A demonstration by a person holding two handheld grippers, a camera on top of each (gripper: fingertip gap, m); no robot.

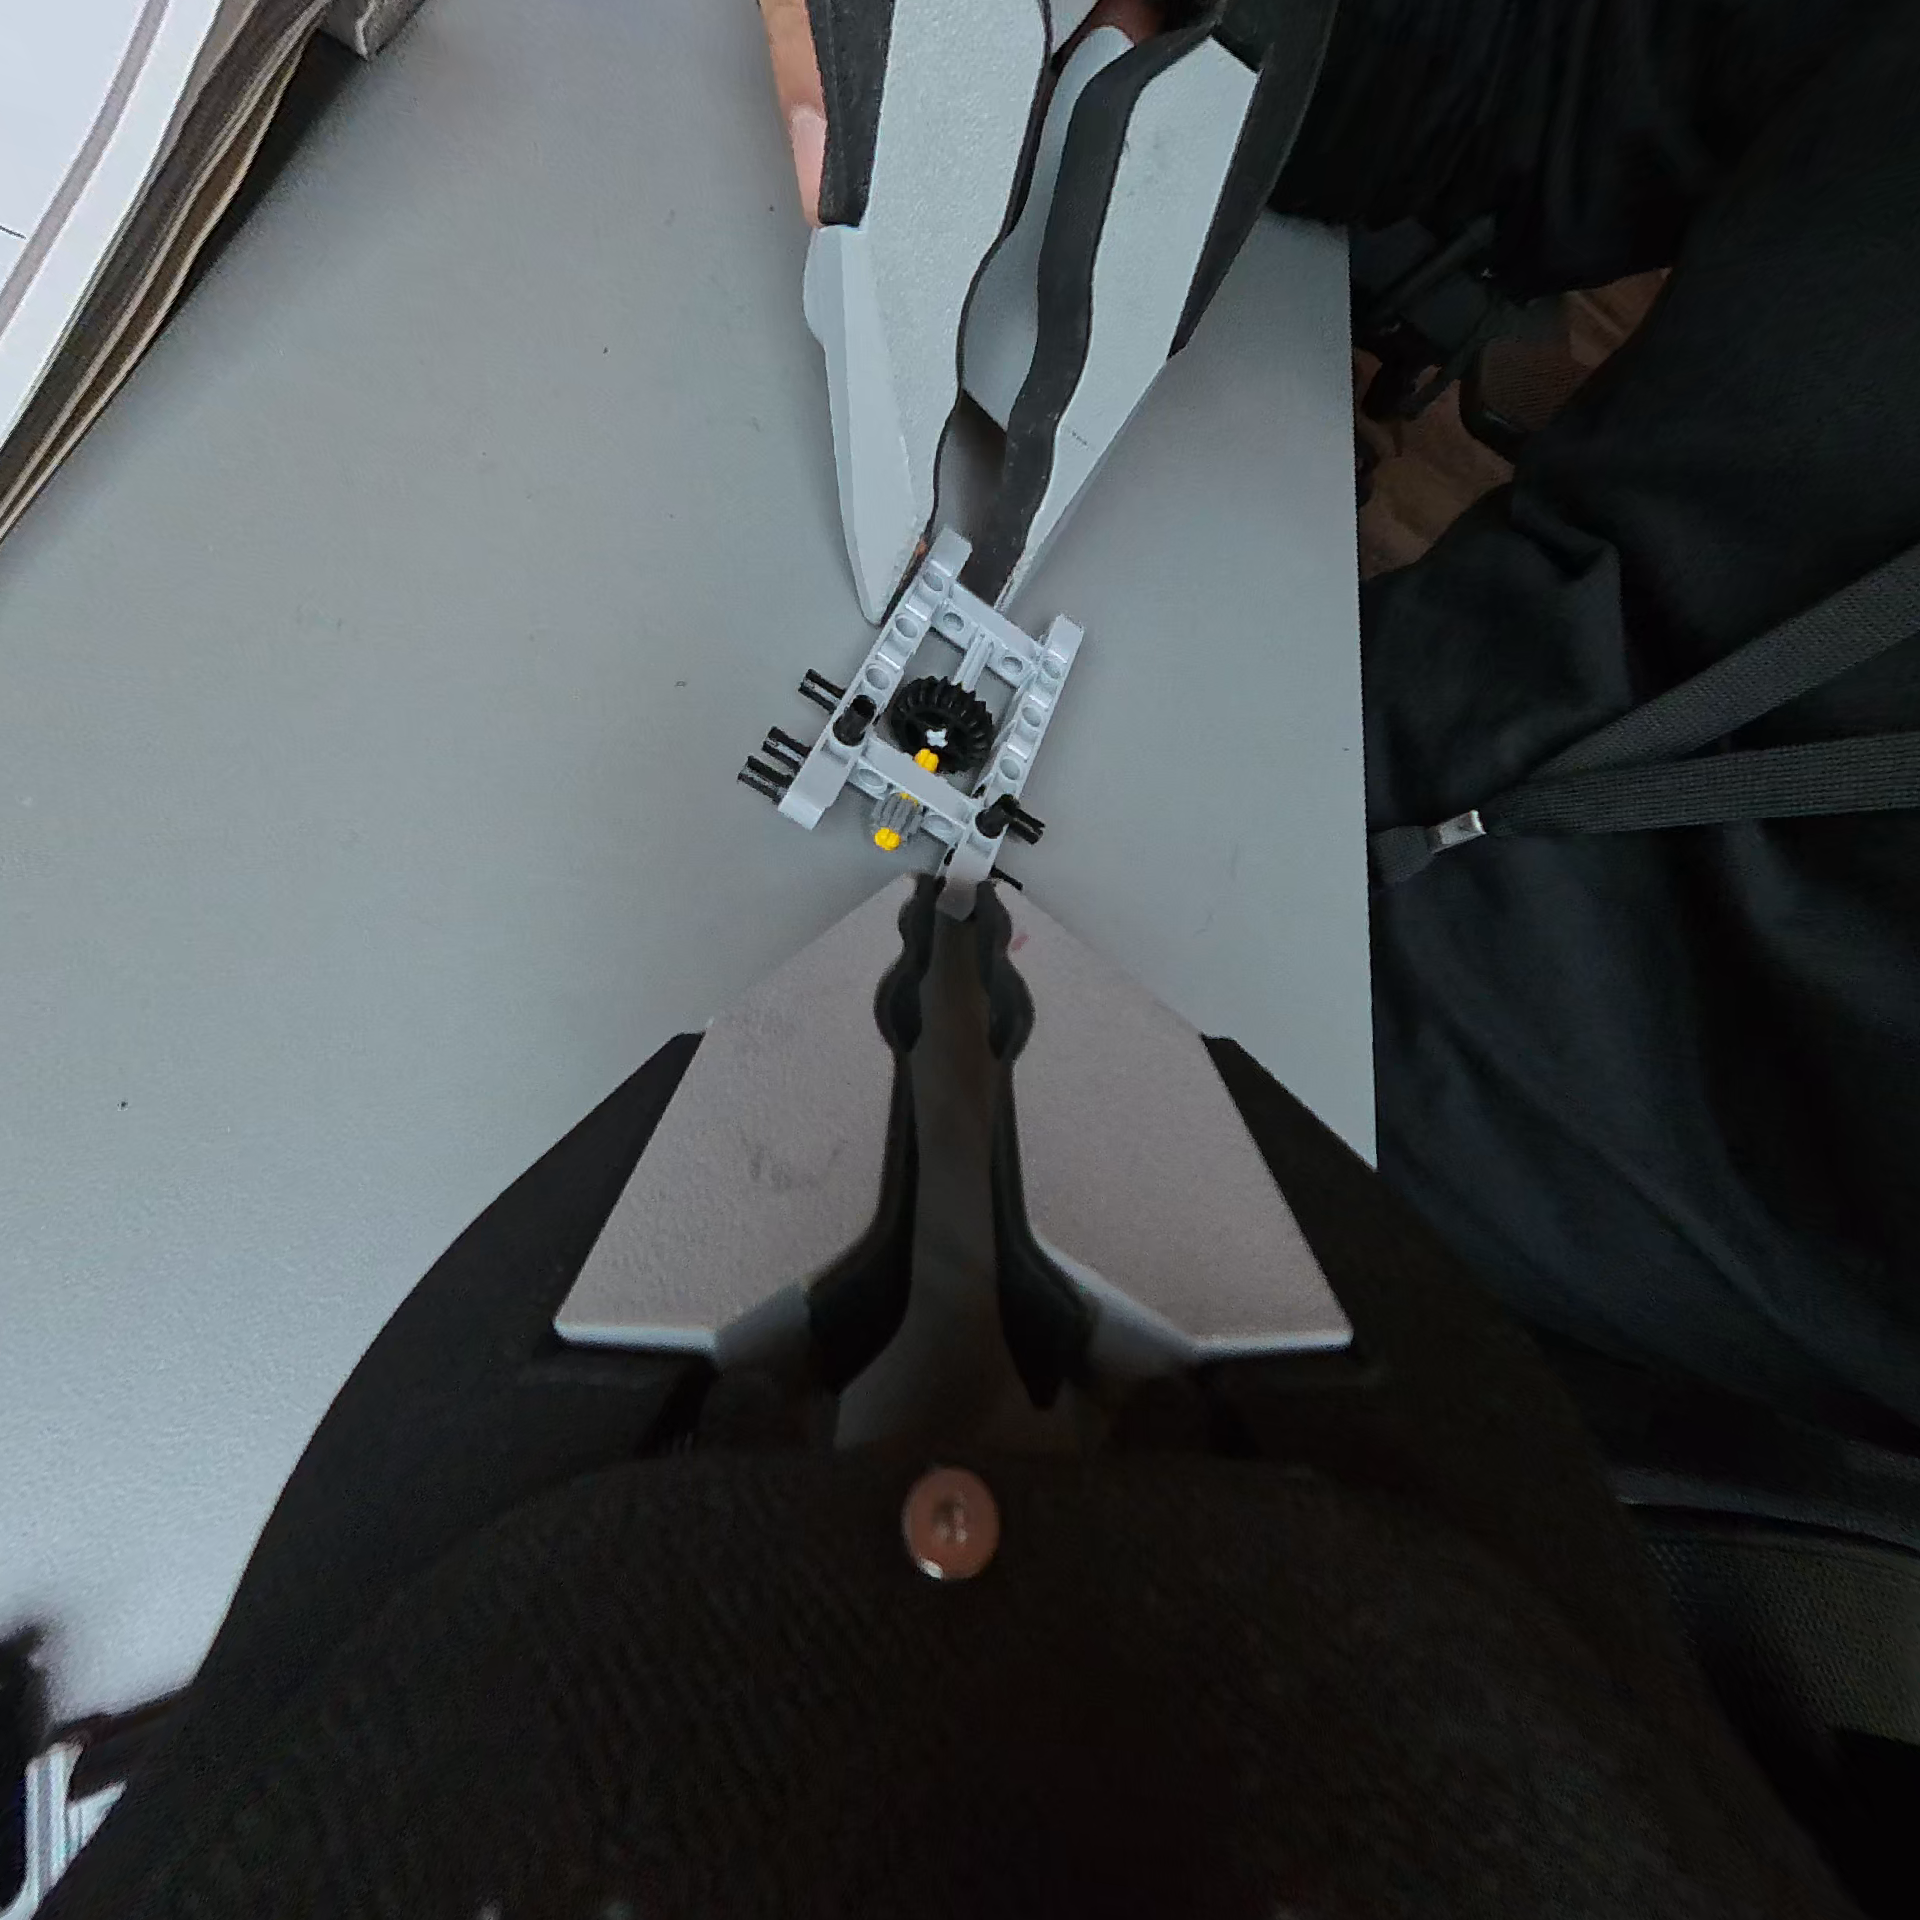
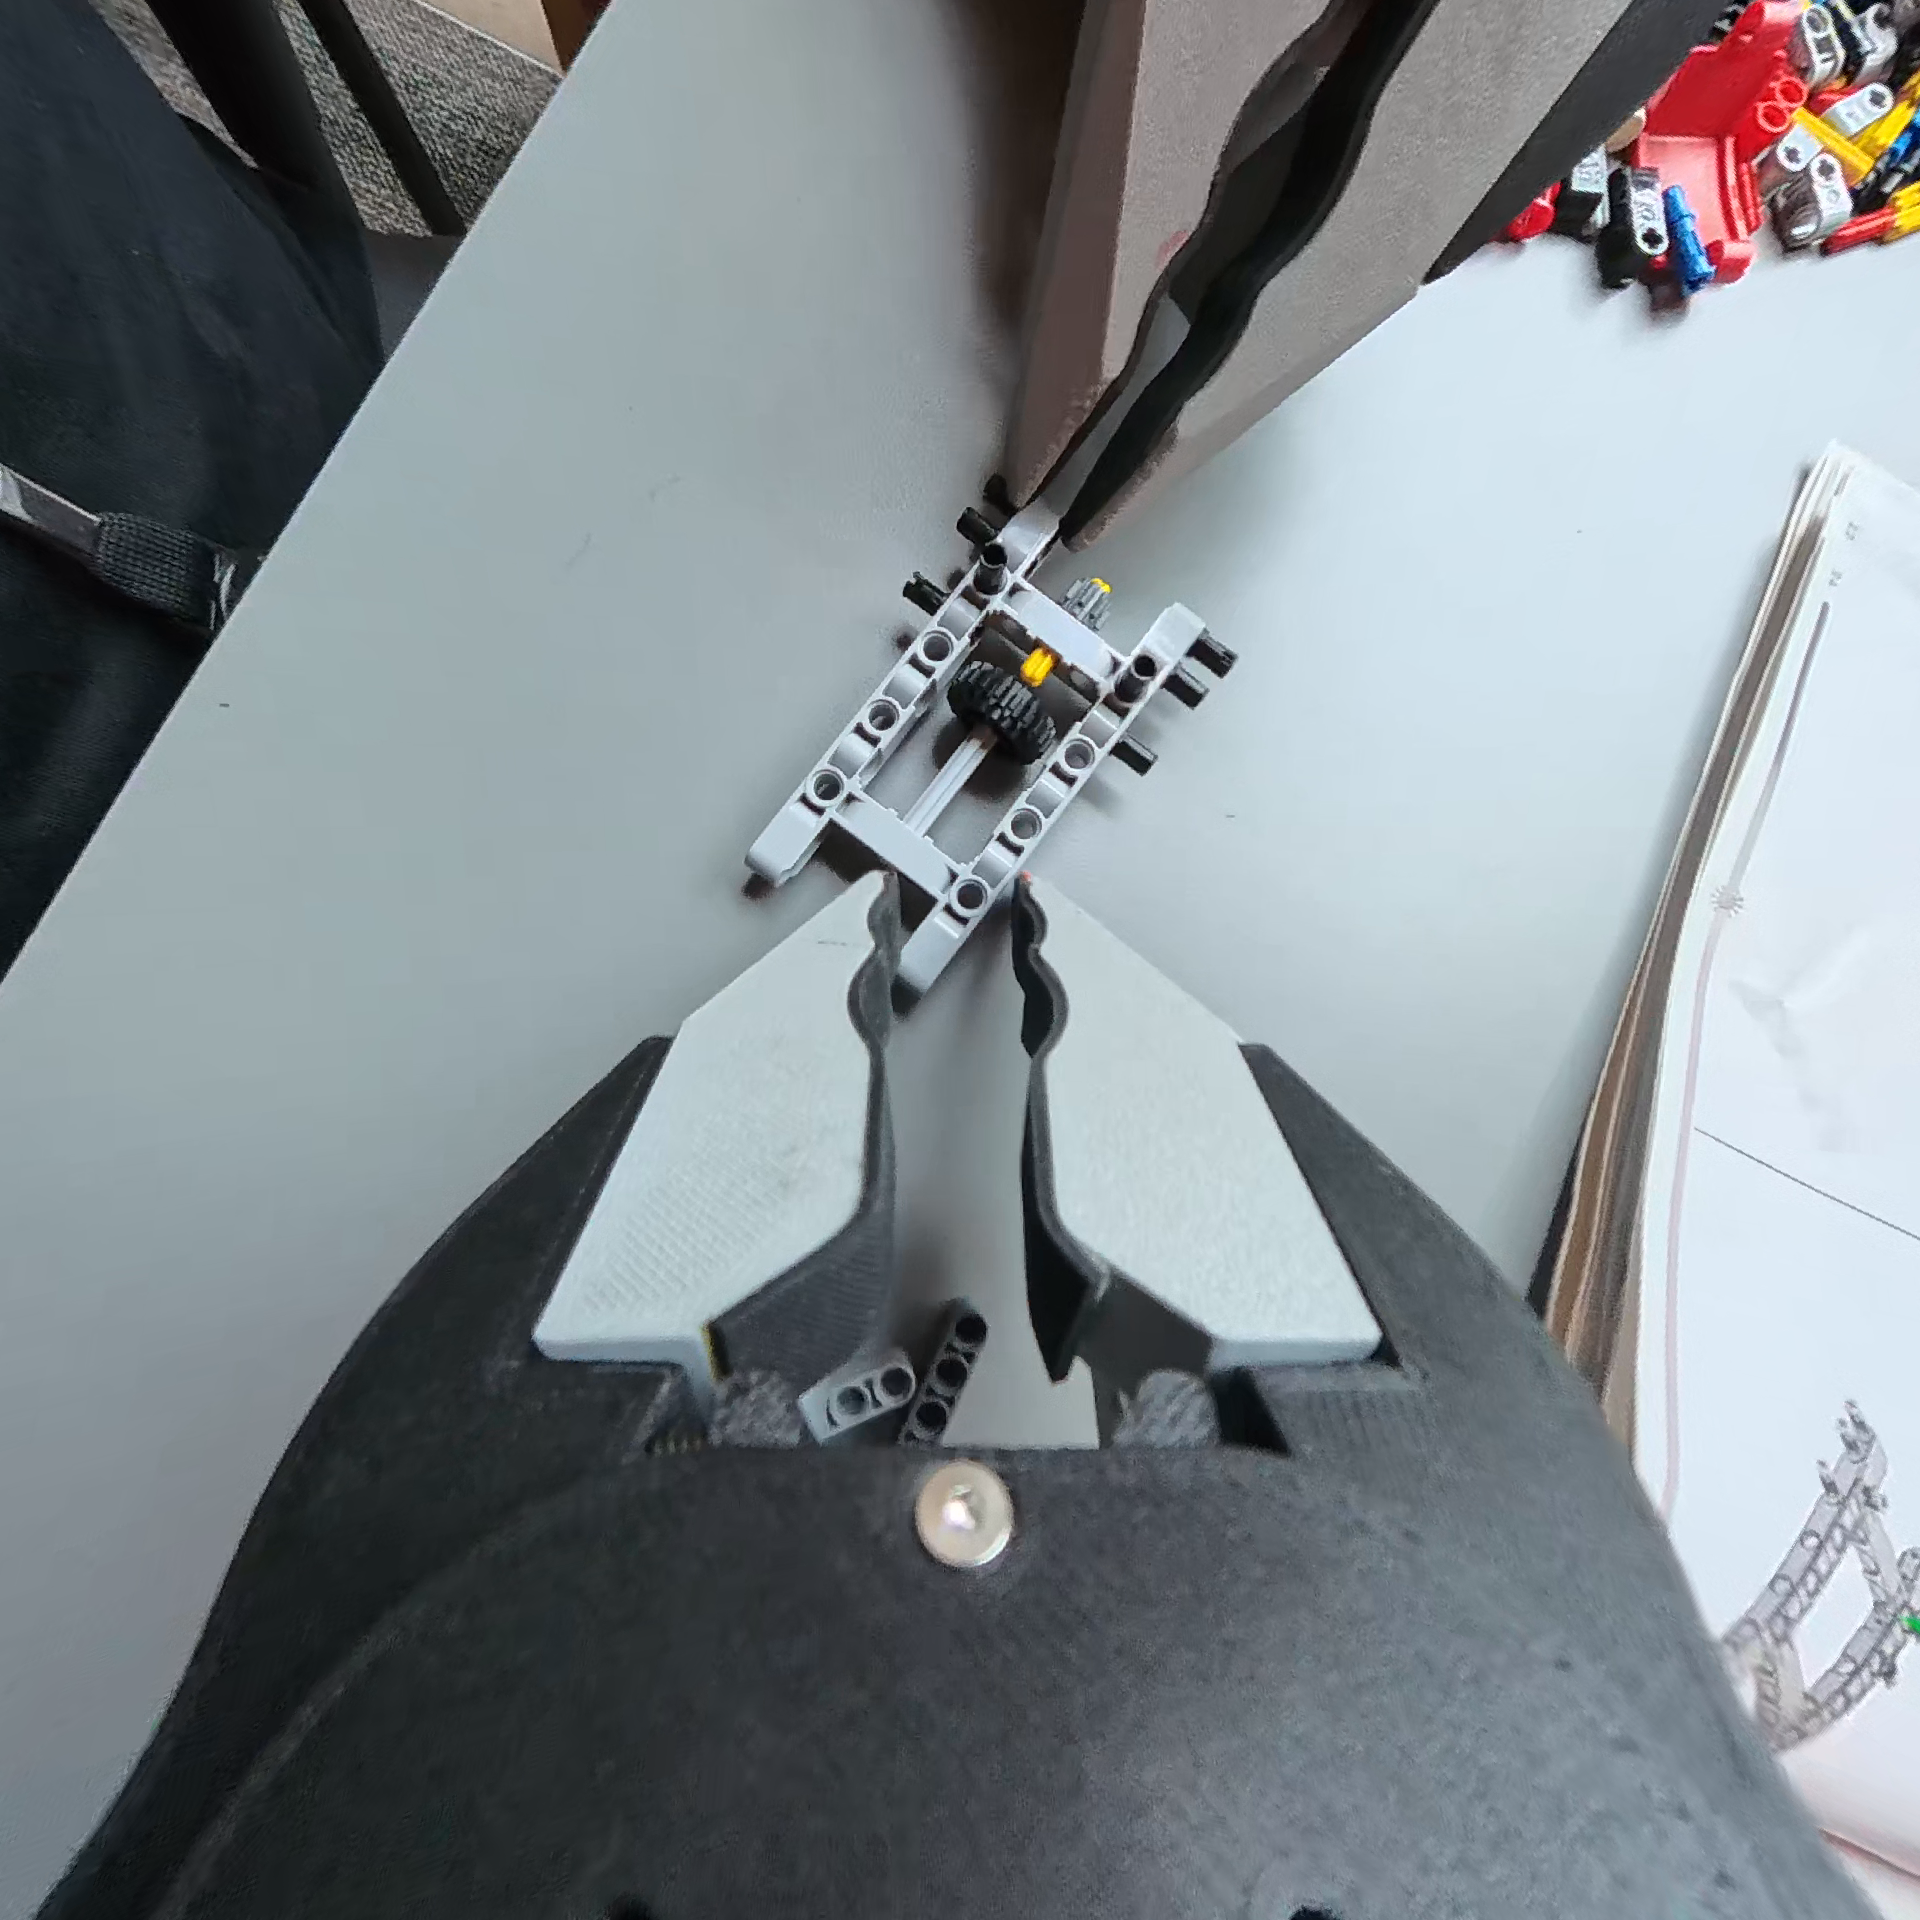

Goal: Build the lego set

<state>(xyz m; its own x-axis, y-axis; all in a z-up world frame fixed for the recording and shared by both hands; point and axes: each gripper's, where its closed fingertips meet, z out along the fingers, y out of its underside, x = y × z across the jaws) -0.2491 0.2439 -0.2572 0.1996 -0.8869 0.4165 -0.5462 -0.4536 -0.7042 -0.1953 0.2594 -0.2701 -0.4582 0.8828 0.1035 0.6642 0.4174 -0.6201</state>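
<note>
Lego frame [image 1: 930,717] pinched at opposite ends: left gripper [image 1: 956,894] clamped at 6 o'clock, right gripper [image 2: 951,914] narrowly astride its beam. Could twist apart under uneven pull.

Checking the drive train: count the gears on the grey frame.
2. A black gear sits in the middle of the frame; a smaller grey gear sits outside its end bar, near the left gripper. More may hide underneath.

1. Loose brick pile [image 2: 1756,135], upper right of the right wrist view, cut off by the frame edge; single pieces too small to tell;
2. Instruction booklet [image 2: 1766,1039] runs off the right edge;
3. Small dark beams [image 2: 914,1387] lower centre, partly hidden behind the gripper body.
</note>
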